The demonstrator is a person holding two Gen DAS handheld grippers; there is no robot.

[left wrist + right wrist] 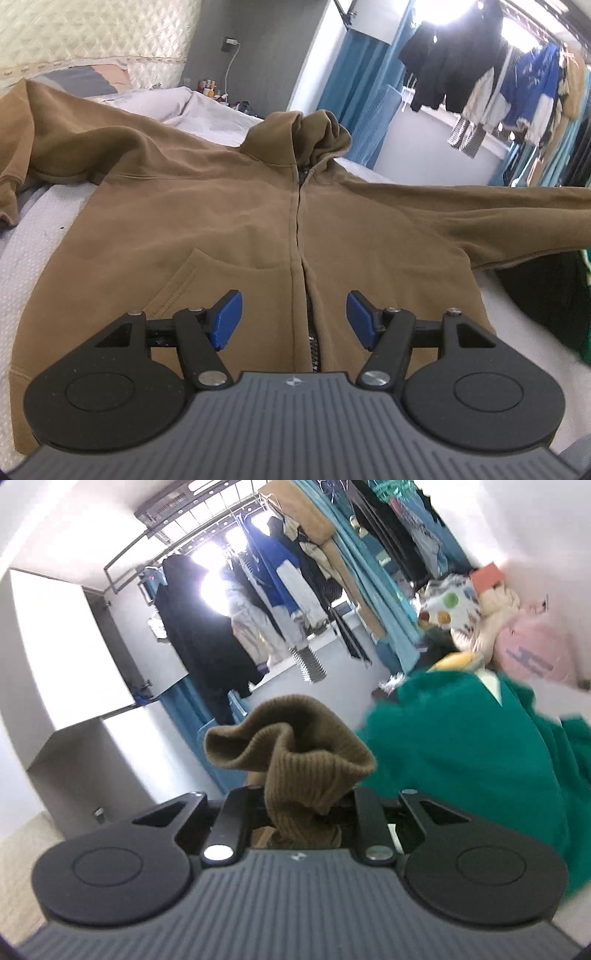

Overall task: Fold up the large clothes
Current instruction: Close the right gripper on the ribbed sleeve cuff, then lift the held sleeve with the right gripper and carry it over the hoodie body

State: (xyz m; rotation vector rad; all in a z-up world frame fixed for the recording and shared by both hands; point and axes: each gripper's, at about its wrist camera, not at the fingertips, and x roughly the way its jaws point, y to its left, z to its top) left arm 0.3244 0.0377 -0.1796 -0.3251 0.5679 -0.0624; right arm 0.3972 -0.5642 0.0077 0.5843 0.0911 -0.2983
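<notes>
1. We are holding the left gripper (294, 319) low over the hem of the brown hoodie (229, 206), its blue pads (226, 320) standing wide apart with nothing between them, one on each side of the zipper (297, 236).
2. The hoodie is lying front up and spread out on the white bed cover (33, 258), hood (306, 138) pointing away from us, zipper mostly closed and parting a little at the hem.
3. Its one sleeve is stretching out toward the right edge of the left wrist view, and the other is bending back at the far left.
4. We are clamping the right gripper (301, 805) on the ribbed cuff (291, 746) of that hoodie; the jaws are drawn together on the cloth, which is bunching up above them and hiding the pads.
5. No container is showing in either view.
6. Just beside the held cuff a green garment (469, 746) is lying, blurred, with a pink bundle (532, 657) and a patterned white item (450, 605) behind it.
7. Farther off, dark, blue and white clothes are hanging on a rail (207, 531) before a bright window, with teal curtains (347, 92) alongside.
8. Small bottles (208, 86) are standing beyond the bed, near a grey wall with a plugged-in charger (231, 41).
</notes>
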